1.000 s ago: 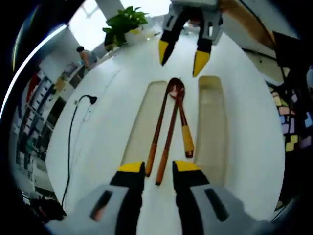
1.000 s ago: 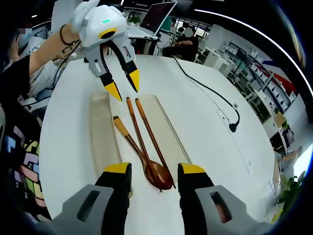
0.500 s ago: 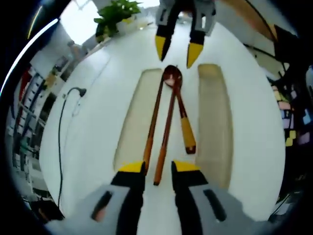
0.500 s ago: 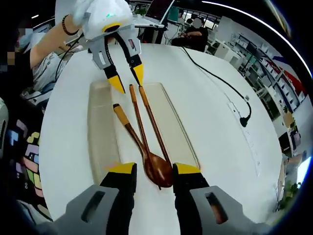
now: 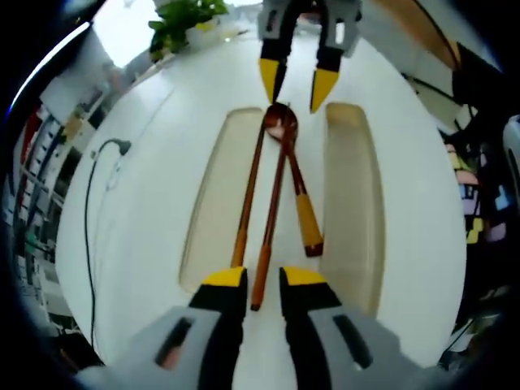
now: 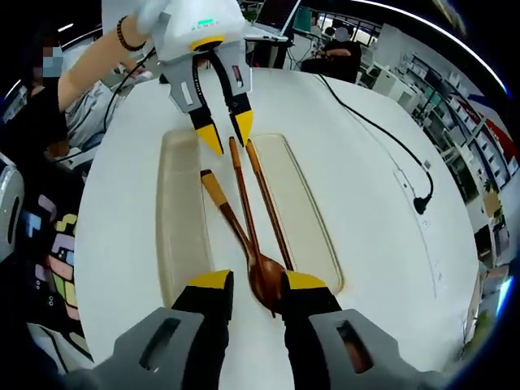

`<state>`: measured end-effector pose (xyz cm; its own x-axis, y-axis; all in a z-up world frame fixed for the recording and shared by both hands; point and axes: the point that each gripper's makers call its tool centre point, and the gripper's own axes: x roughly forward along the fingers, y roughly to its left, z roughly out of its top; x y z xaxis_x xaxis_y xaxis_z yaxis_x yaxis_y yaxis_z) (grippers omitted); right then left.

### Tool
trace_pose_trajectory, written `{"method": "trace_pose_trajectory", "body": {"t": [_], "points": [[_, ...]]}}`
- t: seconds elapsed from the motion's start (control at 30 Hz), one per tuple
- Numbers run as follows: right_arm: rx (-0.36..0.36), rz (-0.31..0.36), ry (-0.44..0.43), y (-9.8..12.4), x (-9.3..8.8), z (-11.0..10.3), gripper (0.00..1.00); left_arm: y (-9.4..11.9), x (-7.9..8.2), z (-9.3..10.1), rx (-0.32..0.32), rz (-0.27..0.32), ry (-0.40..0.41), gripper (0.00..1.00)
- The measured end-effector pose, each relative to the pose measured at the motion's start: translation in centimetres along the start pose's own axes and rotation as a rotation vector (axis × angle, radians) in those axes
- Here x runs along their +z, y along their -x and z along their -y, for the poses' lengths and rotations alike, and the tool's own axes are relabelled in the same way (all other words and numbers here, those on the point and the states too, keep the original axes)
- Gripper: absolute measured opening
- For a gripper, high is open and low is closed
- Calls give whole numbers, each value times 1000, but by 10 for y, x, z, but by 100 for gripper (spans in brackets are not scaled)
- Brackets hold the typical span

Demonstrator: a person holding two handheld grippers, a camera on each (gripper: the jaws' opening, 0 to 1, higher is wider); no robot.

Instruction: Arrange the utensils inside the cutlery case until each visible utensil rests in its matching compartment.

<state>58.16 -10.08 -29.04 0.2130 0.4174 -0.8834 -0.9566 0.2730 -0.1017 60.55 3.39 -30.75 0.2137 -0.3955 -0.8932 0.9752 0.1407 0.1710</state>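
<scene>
**Left gripper view: wooden utensils between two trays**

Left gripper view shows the left gripper [image 5: 257, 279], jaws a narrow gap apart, empty, at the handle ends. Two slim chopsticks [image 5: 242, 215] and one spoon [image 5: 294, 183] lie on the white table [image 5: 138, 187] between two long translucent trays [image 5: 351, 203]. The right gripper [image 6: 253, 283], slightly open and empty, straddles the spoon bowl.
</scene>
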Motion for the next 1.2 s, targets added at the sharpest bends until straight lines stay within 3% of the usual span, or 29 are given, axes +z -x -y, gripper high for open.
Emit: {"method": "trace_pose_trajectory", "body": {"t": [0.33, 0.5, 0.73, 1.2], "points": [[66, -52, -24, -11, -6, -1, 17, -3, -6, 7, -59, -39, 22, 14], [109, -83, -49, -17, -12, -3, 15, -3, -7, 3, -49, -49, 54, 10], [133, -88, -73, -21, -12, 0, 12, -10, -16, 7, -54, -115, 52, 10], [167, -109, -97, -30, -16, 3, 10, -14, -10, 7, -81, -128, 25, 8]]}}
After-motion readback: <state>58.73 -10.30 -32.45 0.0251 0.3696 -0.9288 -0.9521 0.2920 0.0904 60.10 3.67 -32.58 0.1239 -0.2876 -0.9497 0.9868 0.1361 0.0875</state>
